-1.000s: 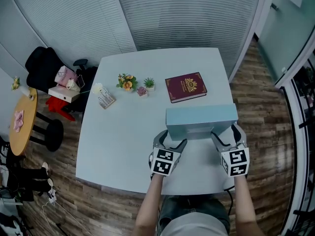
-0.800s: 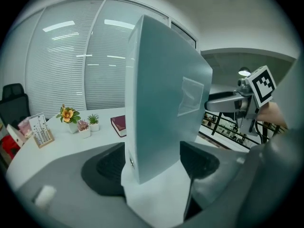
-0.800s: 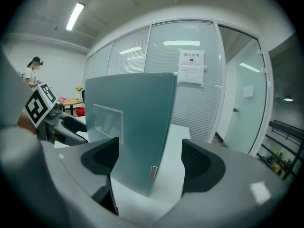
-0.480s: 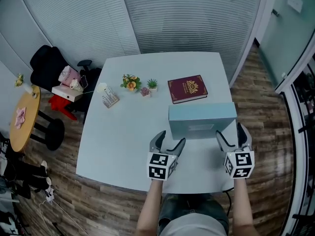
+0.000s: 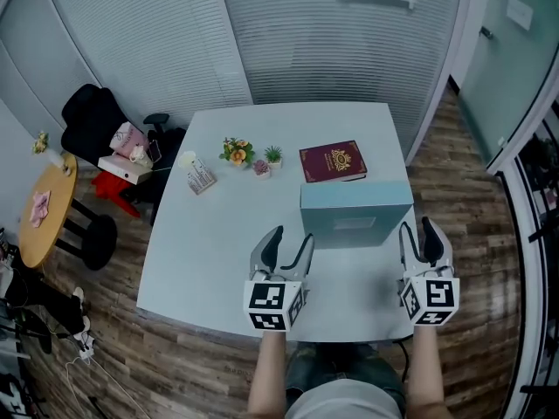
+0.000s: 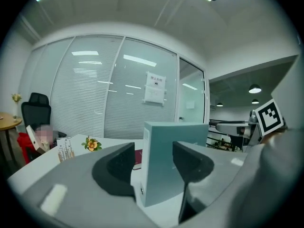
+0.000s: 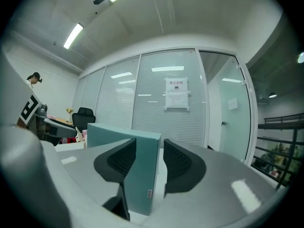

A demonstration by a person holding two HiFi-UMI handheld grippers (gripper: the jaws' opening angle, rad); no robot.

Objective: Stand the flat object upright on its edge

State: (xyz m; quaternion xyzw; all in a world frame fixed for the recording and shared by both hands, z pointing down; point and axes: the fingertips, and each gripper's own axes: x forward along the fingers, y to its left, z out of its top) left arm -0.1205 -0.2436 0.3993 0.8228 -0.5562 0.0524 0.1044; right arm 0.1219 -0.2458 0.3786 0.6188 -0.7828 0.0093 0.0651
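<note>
Teal box [image 5: 354,212] upright, grippers [image 5: 293,236] [image 5: 417,227] now withdrawn

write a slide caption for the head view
Teal box stands on edge on the white table, with the left hand-held gripper and right hand-held gripper open near its ends, gripping nothing.

Box [image 5: 355,215] upright on tbl [image 5: 210,234], book [image 5: 332,161] just behind

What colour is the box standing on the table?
Pale teal, the whole box; it shows best in the head view.
</note>
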